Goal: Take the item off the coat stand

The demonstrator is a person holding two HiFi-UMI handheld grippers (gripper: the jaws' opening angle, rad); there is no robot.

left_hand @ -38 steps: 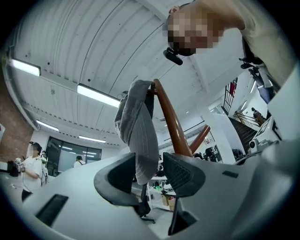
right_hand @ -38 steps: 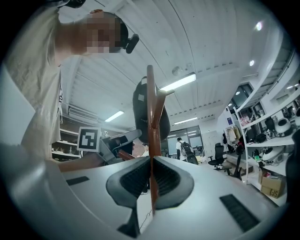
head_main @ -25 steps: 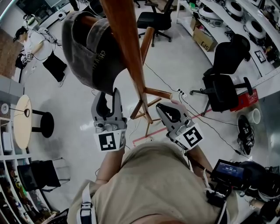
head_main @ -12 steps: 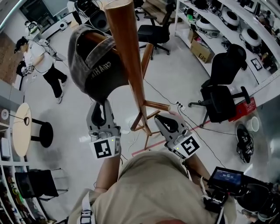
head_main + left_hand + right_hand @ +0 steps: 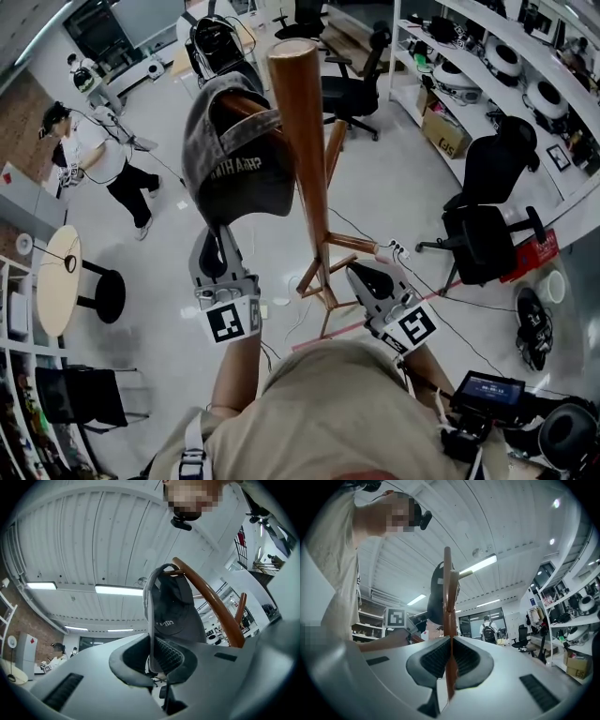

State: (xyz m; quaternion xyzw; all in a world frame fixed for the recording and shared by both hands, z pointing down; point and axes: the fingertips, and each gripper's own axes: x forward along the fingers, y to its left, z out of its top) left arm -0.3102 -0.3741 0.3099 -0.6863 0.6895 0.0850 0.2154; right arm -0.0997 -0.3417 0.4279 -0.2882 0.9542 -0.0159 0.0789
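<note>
Cap (image 5: pixel 239 159) hangs on an upper peg of the wooden coat stand (image 5: pixel 305 159), crown against the pole and brim hanging down toward the left claw (image 5: pixel 217 239). The head view shows this from above, with the dark grey fabric draped left of the pole and the claw's tips reaching up under the brim.

Only the left gripper view shows the grip itself. The left claw (image 5: pixel 152 656) has just been closing, and the thin edge of the cap (image 5: pixel 176 611) now runs down between its ribbed pads, which pinch it. The coat stand (image 5: pixel 211 602) curves up behind the cap on the right of that view, against the white ceiling.

The right claw (image 5: pixel 366 278) sits lower and to the right in the head view, beside the stand's base struts and apart from the pole. In the right gripper view the right claw (image 5: pixel 450 653) has its pads pressed together with nothing held. The coat stand (image 5: pixel 448 588) rises in line with the claw, well beyond it, with the cap (image 5: pixel 438 597) on its left side.

The head view alone takes in the room: office chairs (image 5: pixel 487 187) on the right, a small round table (image 5: pixel 56 281) at left, and a person (image 5: pixel 94 150) standing on the pale floor (image 5: pixel 394 141).
</note>
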